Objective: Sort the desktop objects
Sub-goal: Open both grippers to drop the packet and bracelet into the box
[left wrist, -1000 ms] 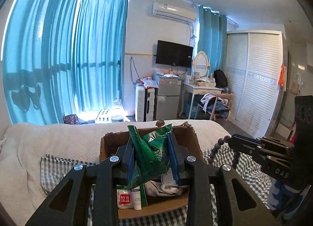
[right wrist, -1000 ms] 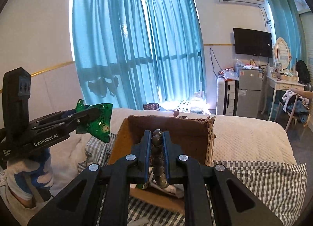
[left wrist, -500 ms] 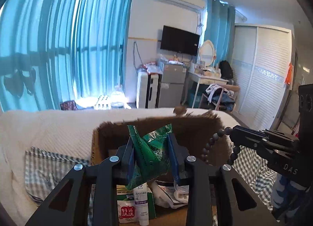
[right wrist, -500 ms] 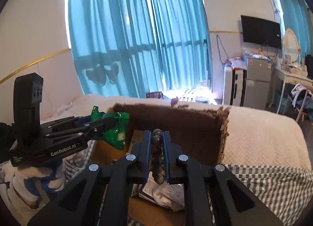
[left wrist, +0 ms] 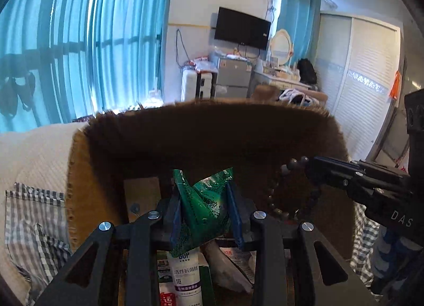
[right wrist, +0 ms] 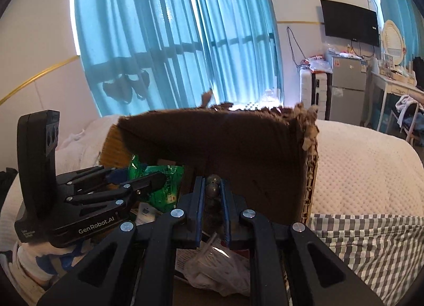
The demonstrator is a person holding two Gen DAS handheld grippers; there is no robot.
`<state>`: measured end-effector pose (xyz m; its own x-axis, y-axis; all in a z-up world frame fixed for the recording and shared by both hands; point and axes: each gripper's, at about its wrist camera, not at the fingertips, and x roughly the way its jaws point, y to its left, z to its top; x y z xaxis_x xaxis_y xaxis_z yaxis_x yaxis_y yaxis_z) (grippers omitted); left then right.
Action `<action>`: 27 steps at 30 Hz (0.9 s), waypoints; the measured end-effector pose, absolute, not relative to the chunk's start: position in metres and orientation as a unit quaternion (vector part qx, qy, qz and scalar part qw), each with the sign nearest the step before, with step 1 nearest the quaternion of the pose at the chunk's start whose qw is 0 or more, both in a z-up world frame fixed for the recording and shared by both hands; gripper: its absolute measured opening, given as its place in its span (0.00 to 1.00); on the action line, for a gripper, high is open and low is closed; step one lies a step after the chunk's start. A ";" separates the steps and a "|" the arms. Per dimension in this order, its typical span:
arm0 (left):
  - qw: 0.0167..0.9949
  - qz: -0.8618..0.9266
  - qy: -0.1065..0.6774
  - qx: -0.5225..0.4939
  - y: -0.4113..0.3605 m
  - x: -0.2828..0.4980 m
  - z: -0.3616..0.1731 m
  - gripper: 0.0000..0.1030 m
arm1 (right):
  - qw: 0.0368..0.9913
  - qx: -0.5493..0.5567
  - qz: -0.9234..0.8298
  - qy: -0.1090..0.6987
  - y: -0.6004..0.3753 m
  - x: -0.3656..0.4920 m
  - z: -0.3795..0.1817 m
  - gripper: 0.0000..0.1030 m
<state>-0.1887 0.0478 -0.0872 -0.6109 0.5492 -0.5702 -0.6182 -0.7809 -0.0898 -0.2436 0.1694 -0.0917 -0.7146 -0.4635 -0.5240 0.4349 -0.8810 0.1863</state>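
My left gripper (left wrist: 204,194) is shut on a crumpled green foil packet (left wrist: 205,210) and holds it inside the open brown cardboard box (left wrist: 206,131). The packet also shows in the right wrist view (right wrist: 164,187). My right gripper (right wrist: 212,189) is shut on a string of dark beads (right wrist: 212,189), also inside the box (right wrist: 238,144). In the left wrist view the beads (left wrist: 275,200) hang in a loop from the right gripper's tips (left wrist: 312,167).
The box holds a white tube (left wrist: 185,274), a red-and-white packet (left wrist: 165,296) and clear wrappers (right wrist: 212,269). It stands on a grey checked cloth (right wrist: 371,239) over a white bedspread (right wrist: 357,157). Blue curtains (right wrist: 172,41) hang behind.
Both grippers have moved forward and down into the box with their objects still held. The box's back wall now fills much of both views.
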 end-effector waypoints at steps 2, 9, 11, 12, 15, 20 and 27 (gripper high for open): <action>0.321 0.896 0.060 -0.302 0.050 -0.189 -0.090 0.37 | 0.237 0.292 -0.926 -0.025 0.170 -0.243 -0.091 0.15; 0.297 0.909 0.047 -0.288 0.039 -0.180 -0.075 0.79 | 0.223 0.280 -0.932 -0.057 0.182 -0.232 -0.073 0.31; 0.291 0.912 0.042 -0.285 0.035 -0.178 -0.070 0.81 | 0.221 0.281 -0.932 -0.066 0.186 -0.225 -0.070 0.36; 0.288 0.913 0.036 -0.286 0.033 -0.176 -0.066 0.83 | 0.219 0.282 -0.932 -0.068 0.188 -0.219 -0.069 0.40; 0.283 0.913 0.020 -0.293 0.023 -0.175 -0.056 0.87 | 0.217 0.275 -0.935 -0.063 0.195 -0.197 -0.068 0.48; 0.270 0.925 0.021 -0.267 -0.002 -0.146 -0.034 0.94 | 0.200 0.276 -0.937 -0.073 0.208 -0.163 -0.070 0.57; 0.241 0.936 0.004 -0.257 -0.035 -0.118 -0.011 0.98 | 0.207 0.260 -0.939 -0.083 0.207 -0.110 -0.043 0.69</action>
